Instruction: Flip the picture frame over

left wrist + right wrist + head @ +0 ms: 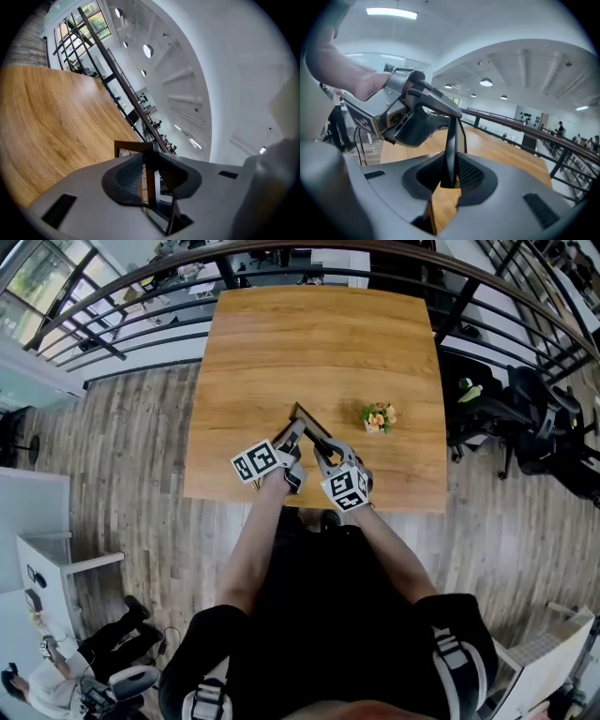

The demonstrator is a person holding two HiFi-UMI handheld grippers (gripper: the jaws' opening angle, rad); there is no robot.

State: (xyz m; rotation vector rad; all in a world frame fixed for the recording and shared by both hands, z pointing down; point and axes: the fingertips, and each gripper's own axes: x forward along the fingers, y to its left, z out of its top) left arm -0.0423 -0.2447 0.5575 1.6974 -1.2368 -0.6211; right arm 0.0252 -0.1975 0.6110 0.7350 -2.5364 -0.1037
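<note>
The dark-edged picture frame stands tilted up on edge above the wooden table, near its front. Both grippers hold it from the near side. In the left gripper view, my left gripper is shut on the picture frame, whose thin dark edge runs between the pads. In the right gripper view, my right gripper is shut on another edge of the picture frame, which rises straight up from the jaws. The left gripper shows there too, clamped on the frame's top. In the head view the left gripper and right gripper sit close together.
A small pot of orange flowers stands on the table just right of the frame. A dark railing curves behind the table. Black chairs stand off the right edge. The table's near edge lies under my wrists.
</note>
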